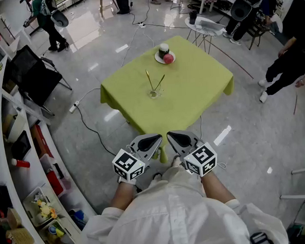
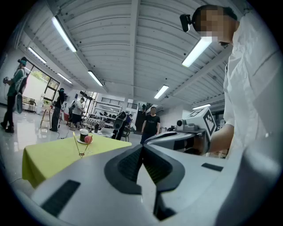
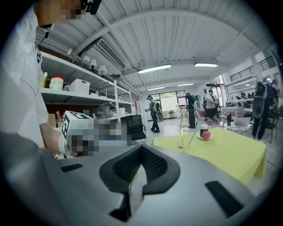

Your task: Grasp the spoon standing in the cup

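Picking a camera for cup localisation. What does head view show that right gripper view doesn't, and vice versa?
Head view only: the white power strip on the floor.
Right gripper view only: ceiling strip lights and a white basket on a wall shelf.
Both: the square table under a lime-green cloth, the clear glass cup holding two thin gold utensils, the white plate with a round red item, and the right claw, shut and empty.
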`<state>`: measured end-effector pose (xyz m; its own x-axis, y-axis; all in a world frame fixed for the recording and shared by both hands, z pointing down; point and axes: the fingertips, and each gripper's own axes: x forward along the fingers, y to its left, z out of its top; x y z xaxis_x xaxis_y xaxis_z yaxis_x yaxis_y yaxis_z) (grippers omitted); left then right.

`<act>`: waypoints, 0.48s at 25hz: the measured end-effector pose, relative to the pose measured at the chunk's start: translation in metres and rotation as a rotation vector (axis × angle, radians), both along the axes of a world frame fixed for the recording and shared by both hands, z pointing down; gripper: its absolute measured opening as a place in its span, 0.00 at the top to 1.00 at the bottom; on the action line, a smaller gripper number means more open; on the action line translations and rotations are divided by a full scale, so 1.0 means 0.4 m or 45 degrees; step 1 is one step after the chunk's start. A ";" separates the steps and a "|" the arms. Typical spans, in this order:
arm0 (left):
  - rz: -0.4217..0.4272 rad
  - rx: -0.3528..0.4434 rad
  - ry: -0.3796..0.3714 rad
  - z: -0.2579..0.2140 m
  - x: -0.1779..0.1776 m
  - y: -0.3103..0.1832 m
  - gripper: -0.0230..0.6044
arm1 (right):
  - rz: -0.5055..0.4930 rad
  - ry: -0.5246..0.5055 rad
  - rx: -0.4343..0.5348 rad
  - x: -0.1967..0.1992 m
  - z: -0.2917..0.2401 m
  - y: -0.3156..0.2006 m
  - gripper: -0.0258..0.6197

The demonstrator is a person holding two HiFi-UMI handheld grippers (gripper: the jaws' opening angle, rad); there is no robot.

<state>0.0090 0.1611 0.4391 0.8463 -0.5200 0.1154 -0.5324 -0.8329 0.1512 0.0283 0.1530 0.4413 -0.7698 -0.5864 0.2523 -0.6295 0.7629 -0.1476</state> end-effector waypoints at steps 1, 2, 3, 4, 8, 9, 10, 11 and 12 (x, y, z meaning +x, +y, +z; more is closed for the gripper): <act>0.001 0.004 -0.001 -0.002 0.001 0.001 0.96 | -0.001 0.001 0.001 0.001 0.000 0.002 0.96; 0.003 0.008 -0.002 -0.003 0.002 0.003 0.96 | -0.002 0.002 0.002 0.002 0.001 0.003 0.96; 0.005 0.010 -0.004 -0.004 0.004 0.004 0.96 | -0.002 0.002 0.002 0.004 0.001 0.004 0.96; 0.008 0.012 -0.006 -0.004 0.006 0.004 0.96 | 0.000 0.001 0.003 0.006 0.001 0.003 0.96; 0.020 0.006 -0.017 0.004 0.016 0.005 0.96 | 0.001 -0.001 0.004 0.010 -0.001 -0.002 0.96; 0.026 0.006 -0.021 0.004 0.019 0.005 0.96 | -0.001 -0.001 0.005 0.011 -0.003 -0.001 0.96; 0.032 0.007 -0.024 0.004 0.023 0.005 0.96 | -0.001 -0.001 0.005 0.012 -0.003 -0.002 0.96; 0.036 0.008 -0.028 0.004 0.027 0.003 0.96 | -0.001 0.000 0.004 0.014 -0.003 -0.003 0.96; 0.038 0.008 -0.032 0.004 0.030 0.001 0.96 | -0.001 0.002 0.002 0.016 -0.002 -0.005 0.96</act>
<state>0.0209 0.1614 0.4406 0.8584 -0.4953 0.1335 -0.5107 -0.8493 0.1333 0.0348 0.1509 0.4407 -0.7699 -0.5860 0.2526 -0.6290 0.7637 -0.1453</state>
